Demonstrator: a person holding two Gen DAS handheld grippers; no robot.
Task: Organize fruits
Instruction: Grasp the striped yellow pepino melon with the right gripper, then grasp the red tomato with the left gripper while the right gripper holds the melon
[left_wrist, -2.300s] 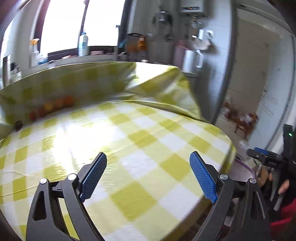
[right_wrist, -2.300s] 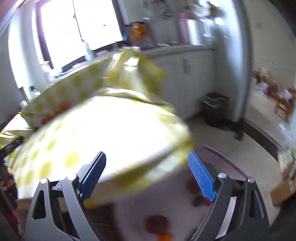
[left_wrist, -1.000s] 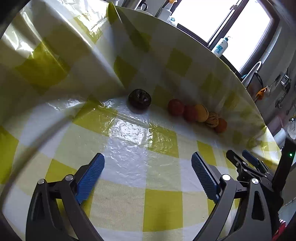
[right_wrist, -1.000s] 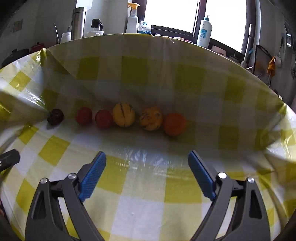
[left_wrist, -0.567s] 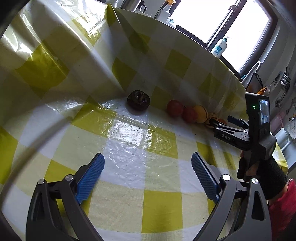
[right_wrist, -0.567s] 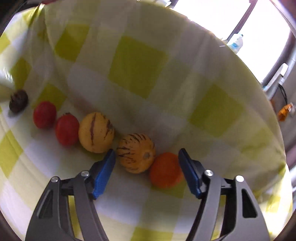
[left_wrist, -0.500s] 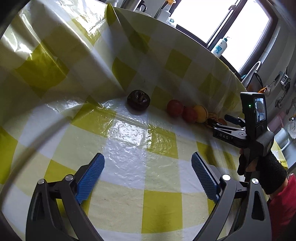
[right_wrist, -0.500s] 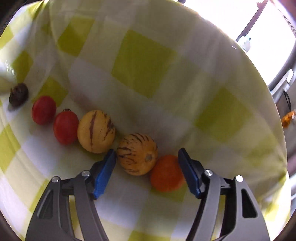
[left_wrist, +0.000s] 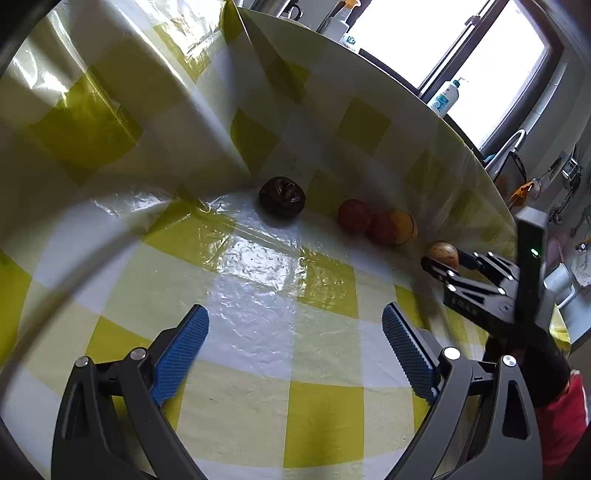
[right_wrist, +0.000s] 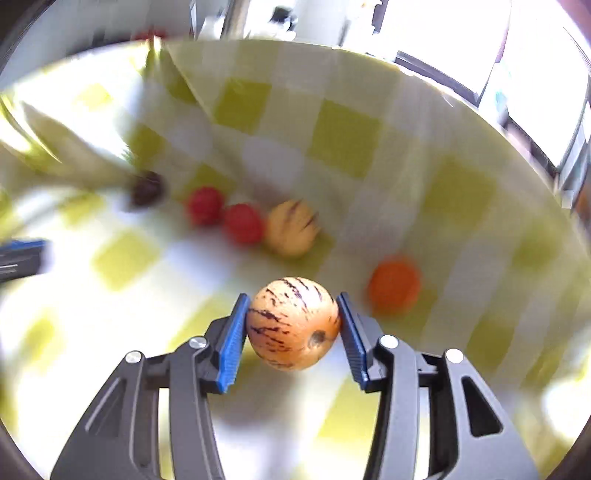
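Item: striped melon (right_wrist: 292, 322), pinched in my right gripper (right_wrist: 291, 332), raised above the checked tablecloth (left_wrist: 258, 280). My left gripper (left_wrist: 295, 345): jaws spread, empty. Orange (right_wrist: 394, 282) near the cloth's fold.

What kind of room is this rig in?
Most likely a home kitchen: a curved sink faucet by the bright window, a white pump bottle on the sill, utensils hanging on the wall, and a table under a glossy yellow-checked tablecloth.
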